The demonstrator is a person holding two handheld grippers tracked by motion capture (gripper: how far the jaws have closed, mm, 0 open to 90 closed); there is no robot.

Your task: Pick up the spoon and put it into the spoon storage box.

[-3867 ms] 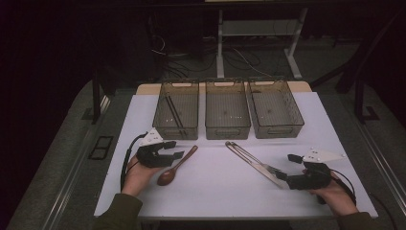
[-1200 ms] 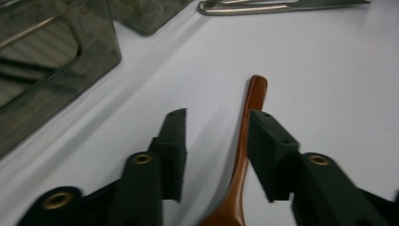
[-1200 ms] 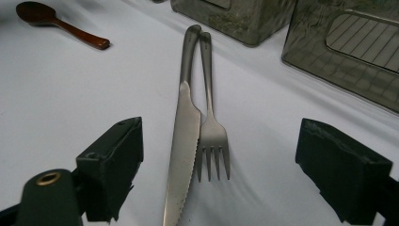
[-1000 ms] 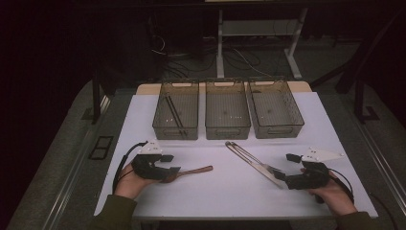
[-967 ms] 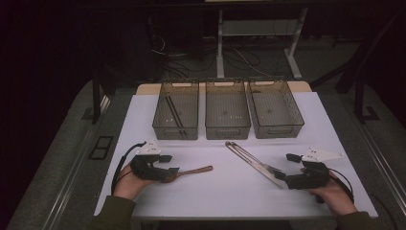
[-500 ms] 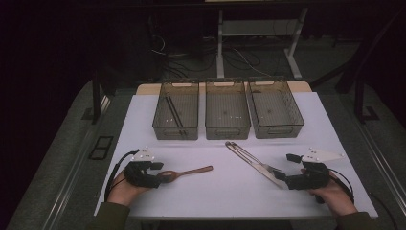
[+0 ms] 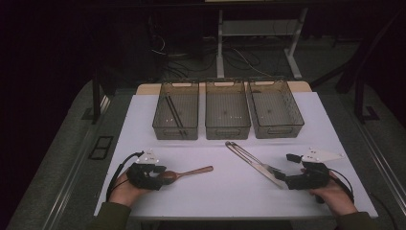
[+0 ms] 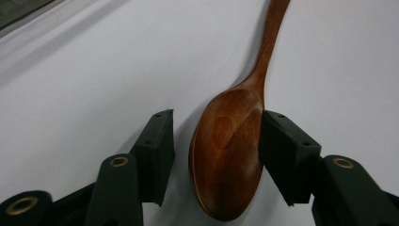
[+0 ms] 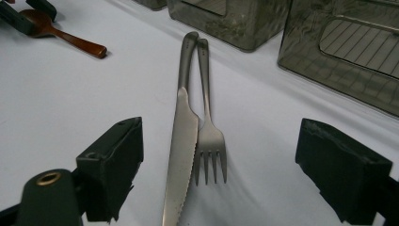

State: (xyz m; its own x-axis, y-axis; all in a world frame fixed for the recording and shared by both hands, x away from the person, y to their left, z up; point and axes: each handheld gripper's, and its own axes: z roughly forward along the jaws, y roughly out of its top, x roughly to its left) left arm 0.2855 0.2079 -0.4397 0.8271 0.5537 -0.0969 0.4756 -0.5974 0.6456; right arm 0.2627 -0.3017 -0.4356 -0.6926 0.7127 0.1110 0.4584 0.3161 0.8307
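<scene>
A brown wooden spoon [image 7: 191, 171] lies near the front left of the white table, its handle pointing right. My left gripper [image 7: 165, 176] is down at its bowl. In the left gripper view the spoon bowl [image 8: 228, 155] sits between the jaws. The right pad [image 8: 282, 150] touches its edge and the left pad [image 8: 157, 153] stands a gap away. These jaws have just been closing. A steel knife [image 9: 181, 141] and fork [image 9: 209, 136] lie side by side. My right gripper [image 9: 221, 174] stands open around their near ends without touching; it also shows in the high view [image 7: 288, 171].
Three clear bins stand in a row at the back: left [image 7: 174, 133], middle [image 7: 228, 132], right [image 7: 277, 131]. Dark chopsticks [image 7: 173, 110] lie in the left bin. The table's front edge runs just below both hands.
The spoon has swung from a diagonal to nearly level. My left gripper has shifted slightly left along it to the bowl. The right gripper, knife and fork have not moved.
</scene>
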